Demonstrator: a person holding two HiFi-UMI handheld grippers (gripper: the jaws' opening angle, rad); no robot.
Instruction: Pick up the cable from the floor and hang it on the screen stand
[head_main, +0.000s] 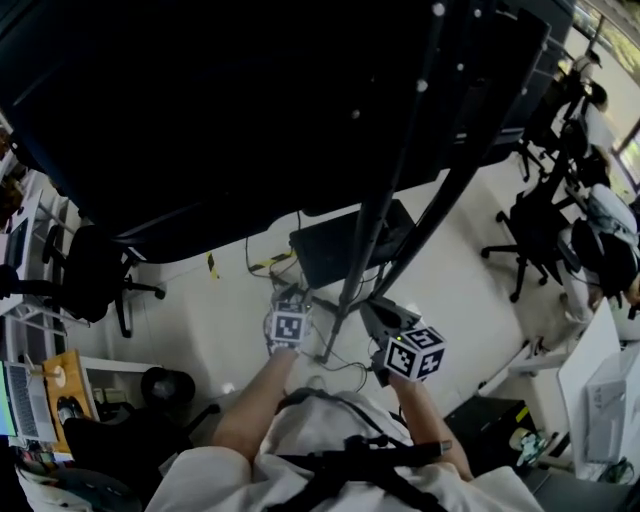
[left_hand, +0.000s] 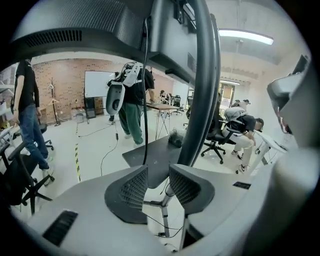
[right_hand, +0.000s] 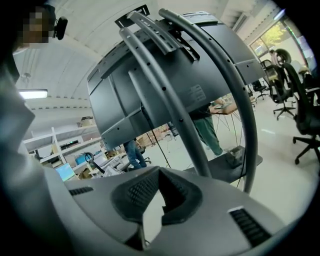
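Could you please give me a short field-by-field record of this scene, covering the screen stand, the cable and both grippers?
Screen: large black flat screen, mounted on the stand
Stand: grey metal tube screen stand on a black flat base plate
Cable: thin black cable lying on the white floor, not picked up
Left gripper: jaws apart, nothing between them
Right gripper: jaws together, empty
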